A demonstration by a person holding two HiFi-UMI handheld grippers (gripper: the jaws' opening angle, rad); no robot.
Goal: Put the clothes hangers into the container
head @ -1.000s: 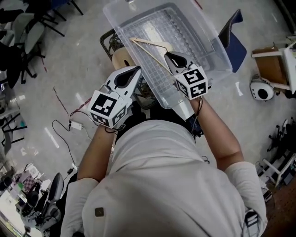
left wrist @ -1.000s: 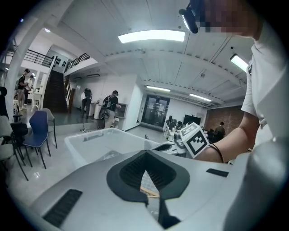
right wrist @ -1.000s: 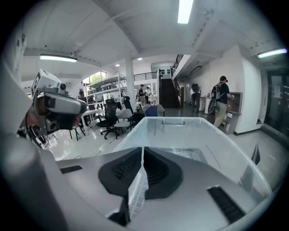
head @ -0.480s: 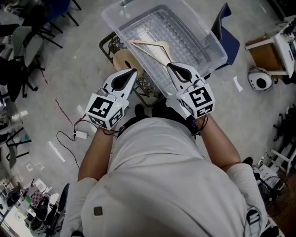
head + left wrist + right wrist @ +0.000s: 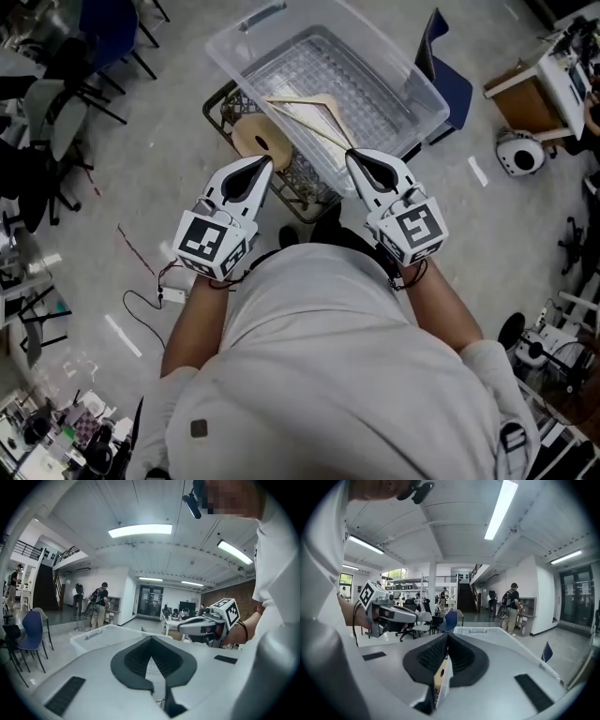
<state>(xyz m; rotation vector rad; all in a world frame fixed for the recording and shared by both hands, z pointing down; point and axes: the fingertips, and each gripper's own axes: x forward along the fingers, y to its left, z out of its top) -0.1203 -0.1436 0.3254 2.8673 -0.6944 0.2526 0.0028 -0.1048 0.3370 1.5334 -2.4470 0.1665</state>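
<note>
Left gripper [image 5: 263, 164] and right gripper [image 5: 353, 157] side by side, just before the clear container [image 5: 424, 92], fingers of both closed tight together. Wooden hanger [image 5: 292, 100] lying slanted inside the container, one end near the right gripper.

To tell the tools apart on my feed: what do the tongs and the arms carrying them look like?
Both the left tongs and right tongs are white shells with black teardrop-shaped pads, each carrying a cube of black-and-white square markers. A black cord loops the right wrist. Sleeves are short, light grey.
</note>
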